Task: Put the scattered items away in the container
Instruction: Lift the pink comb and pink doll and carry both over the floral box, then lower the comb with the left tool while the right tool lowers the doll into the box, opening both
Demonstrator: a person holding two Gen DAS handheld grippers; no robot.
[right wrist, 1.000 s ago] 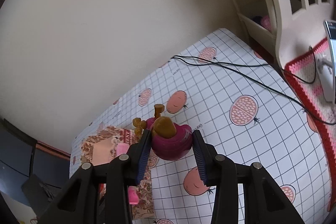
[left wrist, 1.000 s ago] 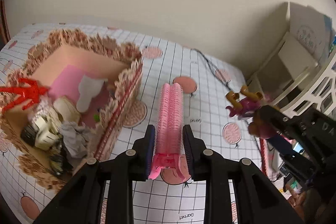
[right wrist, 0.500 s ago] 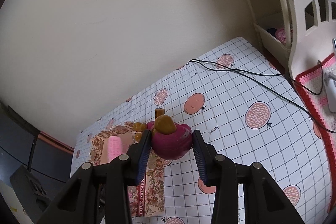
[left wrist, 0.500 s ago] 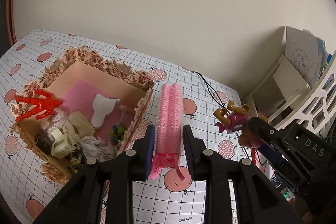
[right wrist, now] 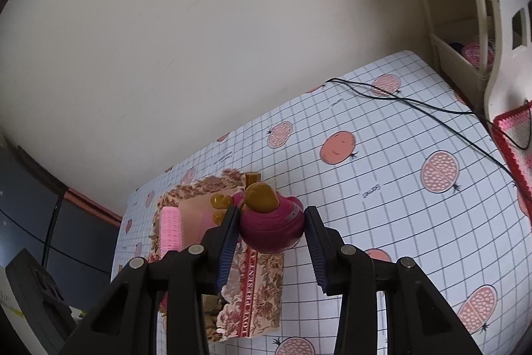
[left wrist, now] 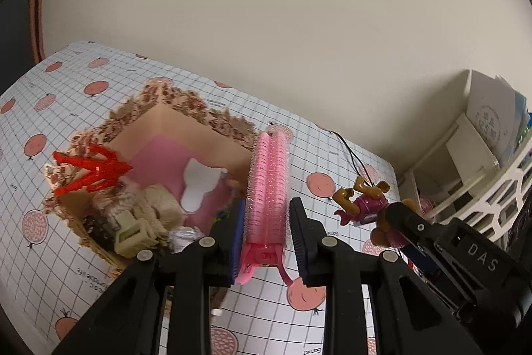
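— Where's the box?
— The box (left wrist: 212, 125), with its floral scalloped rim, sits on the counter (left wrist: 332, 162), which has a grid cloth printed with pomegranates. It already holds a red figure (left wrist: 89, 172) propped on the left rim, a beige block (left wrist: 133, 232), some crumpled bits and a pink lining with a white cut-out.

— And the left gripper?
— The left gripper (left wrist: 266, 238) has its fingers (left wrist: 301, 242) clamped on a pink hair roller (left wrist: 269, 185), which is held off the counter at the box's right wall.

— The right one?
— The right gripper (right wrist: 271, 235) squeezes a magenta toy figure (right wrist: 271, 228) with a tan head and limbs. From the left wrist view the same toy hangs in the air, right of the roller and apart from it. From the right wrist view it sits over the box's near corner.

— Anything else around?
— A black cable (right wrist: 415, 103) runs across the cloth toward a white shelf unit (right wrist: 465, 32) by the wall.
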